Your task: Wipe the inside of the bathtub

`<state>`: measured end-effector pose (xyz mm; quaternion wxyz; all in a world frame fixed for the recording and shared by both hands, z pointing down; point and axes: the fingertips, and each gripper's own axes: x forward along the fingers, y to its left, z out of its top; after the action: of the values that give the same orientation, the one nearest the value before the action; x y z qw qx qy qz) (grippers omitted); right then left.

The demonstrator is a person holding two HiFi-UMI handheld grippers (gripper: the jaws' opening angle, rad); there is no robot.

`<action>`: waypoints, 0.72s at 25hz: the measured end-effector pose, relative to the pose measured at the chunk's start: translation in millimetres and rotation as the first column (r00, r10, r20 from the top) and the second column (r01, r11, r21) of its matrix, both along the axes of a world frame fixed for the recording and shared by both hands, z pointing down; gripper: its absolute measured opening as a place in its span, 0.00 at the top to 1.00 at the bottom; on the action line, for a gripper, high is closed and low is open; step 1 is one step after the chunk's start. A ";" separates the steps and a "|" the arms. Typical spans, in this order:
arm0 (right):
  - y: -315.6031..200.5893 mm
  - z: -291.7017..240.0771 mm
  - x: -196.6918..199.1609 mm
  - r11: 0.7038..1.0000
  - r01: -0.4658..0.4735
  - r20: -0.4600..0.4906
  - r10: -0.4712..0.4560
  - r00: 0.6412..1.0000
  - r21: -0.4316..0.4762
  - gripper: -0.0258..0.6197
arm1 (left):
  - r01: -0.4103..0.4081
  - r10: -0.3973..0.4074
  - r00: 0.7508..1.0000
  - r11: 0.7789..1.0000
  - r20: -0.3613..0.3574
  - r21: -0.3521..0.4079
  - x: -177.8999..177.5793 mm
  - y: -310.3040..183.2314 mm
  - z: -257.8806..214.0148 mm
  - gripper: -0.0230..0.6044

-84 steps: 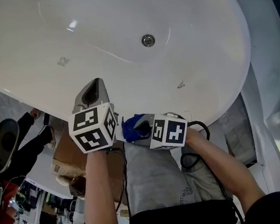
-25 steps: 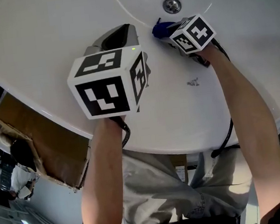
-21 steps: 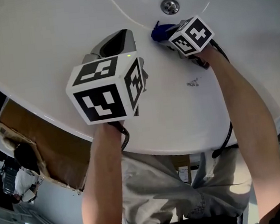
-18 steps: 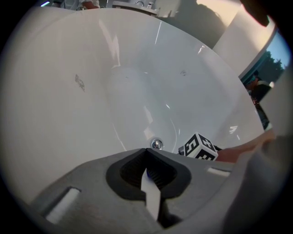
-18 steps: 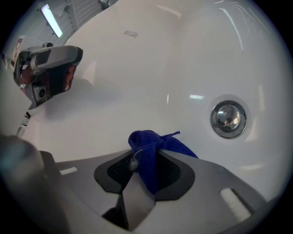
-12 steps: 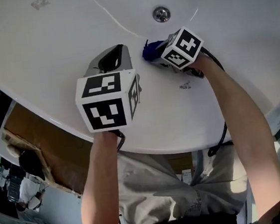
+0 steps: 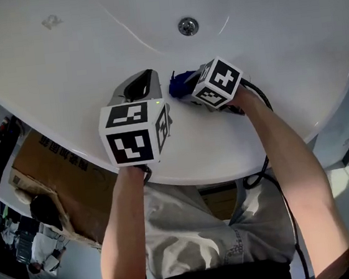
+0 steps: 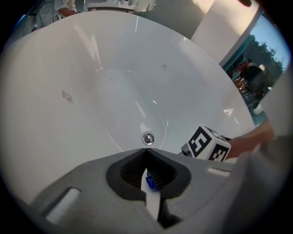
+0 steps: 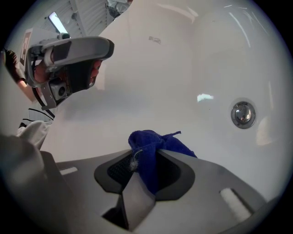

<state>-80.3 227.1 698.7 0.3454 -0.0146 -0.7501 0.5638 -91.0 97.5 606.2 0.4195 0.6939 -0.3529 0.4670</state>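
Far left, outside the tub: cardboard box (image 7: 50,172) under the rim, some people at the frame edge, too small to detail.

Bathtub (image 7: 76,47) is white and fills the top of the head view. Small grey mark (image 7: 52,21) on its inner wall at upper left.

Left gripper (image 7: 147,76) is held over the near inner slope of the tub, marker cube (image 7: 135,134) facing the camera and bare forearm below it. Its own view shows the jaws closed, tips meeting, nothing gripped between them. A tiny blue scrap (image 8: 150,181) sits in the recess behind the tips. The jaws aim at the drain (image 7: 188,26).

Just to the right, nearly side by side with the left one: right gripper (image 7: 176,86), jaws clamped on a bunched blue cloth (image 7: 179,84). The cloth sticks out past the jaw tips and looks pressed against the tub's inner slope, near the drain but short of it, not covering it. In the right gripper view the drain is to the right of the cloth, clearly apart.

Black cable (image 7: 258,169) runs from the right gripper along the right forearm and loops over the tub rim.
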 end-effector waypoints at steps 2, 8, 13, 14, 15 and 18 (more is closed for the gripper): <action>4.7 -9.9 -1.3 1.000 -0.025 0.012 0.025 1.000 -0.010 0.76 | -0.049 0.049 0.999 0.999 0.014 0.010 0.9 2.6 -3.7 0.96; 17.3 -45.0 -11.7 0.999 -0.039 0.048 0.040 0.998 -0.012 0.76 | -0.100 0.100 0.995 0.995 0.010 0.018 -1.1 2.7 -12.8 0.96; 22.0 -81.3 -18.4 0.999 -0.040 0.087 0.041 0.995 -0.012 0.77 | -0.124 0.124 0.992 0.992 0.000 0.011 5.4 1.4 -20.8 0.96; 22.9 -87.4 -18.2 0.999 -0.032 0.089 0.032 0.996 -0.002 0.77 | -0.134 0.134 0.991 0.991 -0.005 0.011 8.1 1.0 -21.8 0.96; 24.6 -93.3 -18.1 1.000 -0.025 0.088 0.024 0.996 0.009 0.77 | -0.147 0.147 0.989 0.989 -0.009 0.011 10.4 0.9 -22.8 0.96; 35.4 -113.4 -20.5 1.000 -0.002 0.103 0.000 0.995 0.023 0.77 | -0.163 0.164 0.986 0.986 -0.016 0.014 11.5 3.1 -27.5 0.96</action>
<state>-100.8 262.5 585.3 0.3062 -0.0392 -0.7734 0.5536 -79.4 100.6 578.7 0.3786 0.7271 -0.2939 0.4915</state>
